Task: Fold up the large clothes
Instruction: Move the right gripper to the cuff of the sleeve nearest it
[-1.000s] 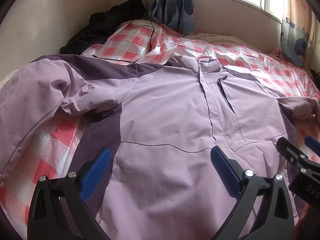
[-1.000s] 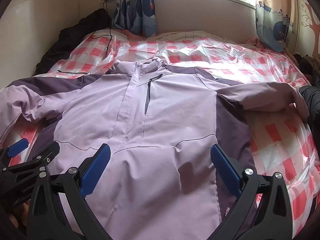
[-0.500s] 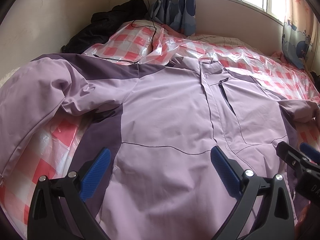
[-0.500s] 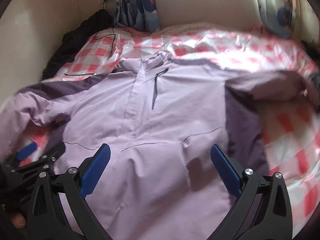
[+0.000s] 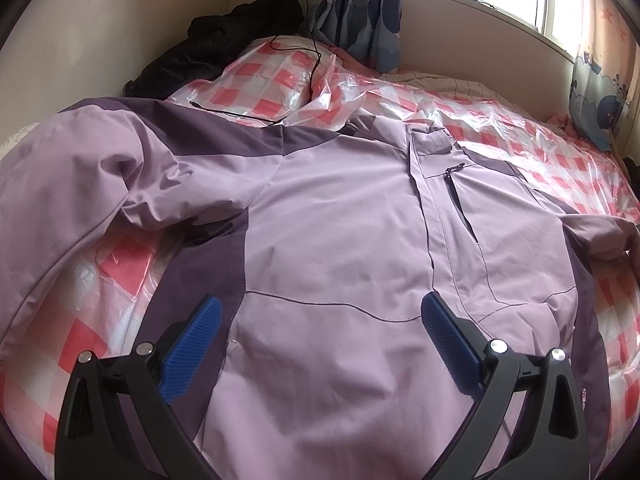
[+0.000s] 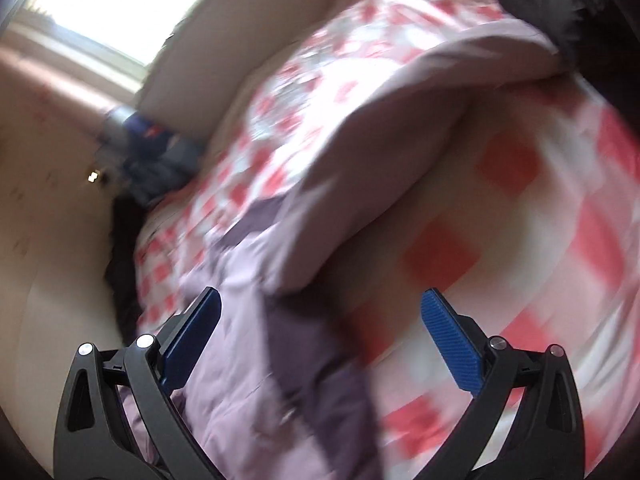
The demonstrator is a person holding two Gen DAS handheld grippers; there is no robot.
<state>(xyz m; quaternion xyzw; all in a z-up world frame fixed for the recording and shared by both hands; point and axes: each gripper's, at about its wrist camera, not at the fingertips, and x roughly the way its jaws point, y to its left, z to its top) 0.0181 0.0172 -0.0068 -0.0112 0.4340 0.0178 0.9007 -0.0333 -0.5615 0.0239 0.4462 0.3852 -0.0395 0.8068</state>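
A large lilac jacket (image 5: 352,216) with dark purple side panels lies spread front-up on the bed, zip closed. Its left sleeve (image 5: 72,184) is bunched at the left and its right sleeve (image 5: 600,232) lies at the right edge. My left gripper (image 5: 318,332) is open and empty above the jacket's hem. My right gripper (image 6: 320,328) is open and empty; its view is tilted and blurred, over the jacket's right side, with the right sleeve (image 6: 392,152) ahead of it.
The bed has a red and white checked cover under clear plastic (image 5: 520,128). A black garment (image 5: 224,48) lies in the far left corner by the wall. A black cable (image 5: 312,56) runs from a wall socket onto the bed. Curtains (image 5: 360,8) hang under the window.
My right gripper has swung quickly to the right and rolled, leaving the left wrist view; it now faces the jacket's right sleeve. The left gripper has risen slightly. The jacket has not moved.
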